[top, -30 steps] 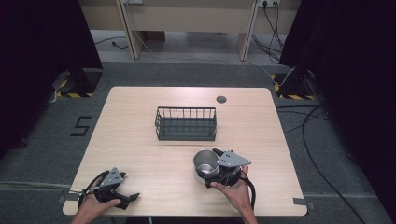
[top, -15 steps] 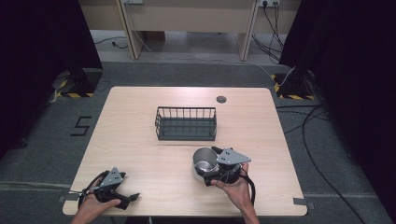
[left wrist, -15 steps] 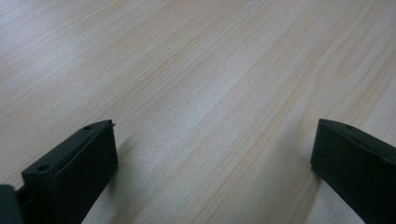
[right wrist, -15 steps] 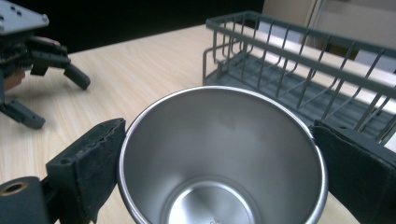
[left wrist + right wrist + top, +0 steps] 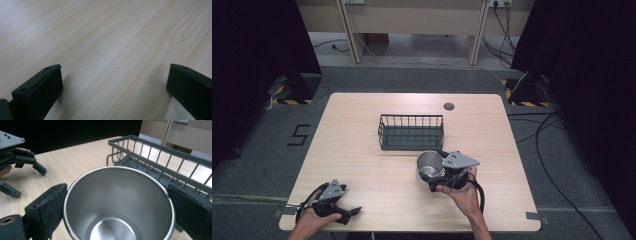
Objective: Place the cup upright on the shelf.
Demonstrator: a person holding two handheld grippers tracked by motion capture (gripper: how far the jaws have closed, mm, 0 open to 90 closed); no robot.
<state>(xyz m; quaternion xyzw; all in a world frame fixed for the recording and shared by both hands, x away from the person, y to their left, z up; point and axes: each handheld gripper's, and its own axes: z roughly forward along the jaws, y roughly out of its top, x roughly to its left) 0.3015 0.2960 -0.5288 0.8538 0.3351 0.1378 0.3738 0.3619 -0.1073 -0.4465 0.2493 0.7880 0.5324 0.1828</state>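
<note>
- The light wooden table carries everything.
- A dark wire basket stands on it, just beyond the right jaws.
- A small round dark disc lies far behind the basket.
- Bare wood lies between the left jaws.

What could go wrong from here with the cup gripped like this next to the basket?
1. The right gripper holds the steel cup from outside, across its smooth round wall; the fingers could slip if the cup is tilted.
2. The wire basket stands just beyond the cup; a low carry could knock the cup against its rim.
3. The left gripper rests open near the table's front edge, too far to steady the cup.
</note>
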